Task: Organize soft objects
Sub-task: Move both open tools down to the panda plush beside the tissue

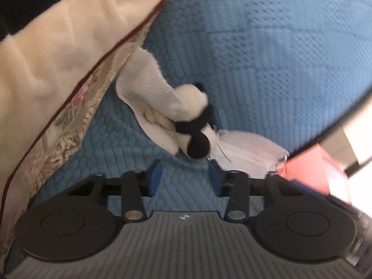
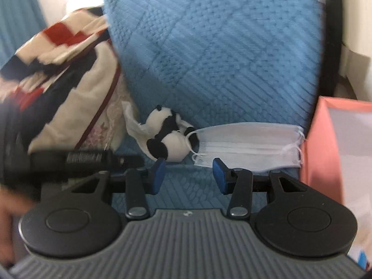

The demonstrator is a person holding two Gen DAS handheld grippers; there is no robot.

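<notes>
panda toy (image 1: 195, 125) just ahead of left tongs (image 1: 186, 179), both tongs (image 2: 189, 176) parted, empty.

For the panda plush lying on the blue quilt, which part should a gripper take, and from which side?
Probably the panda plush by its round white body, coming from above on the near side: it lies on its side on the quilt, with a white cloth tucked behind it and a face mask close on its right.
</notes>
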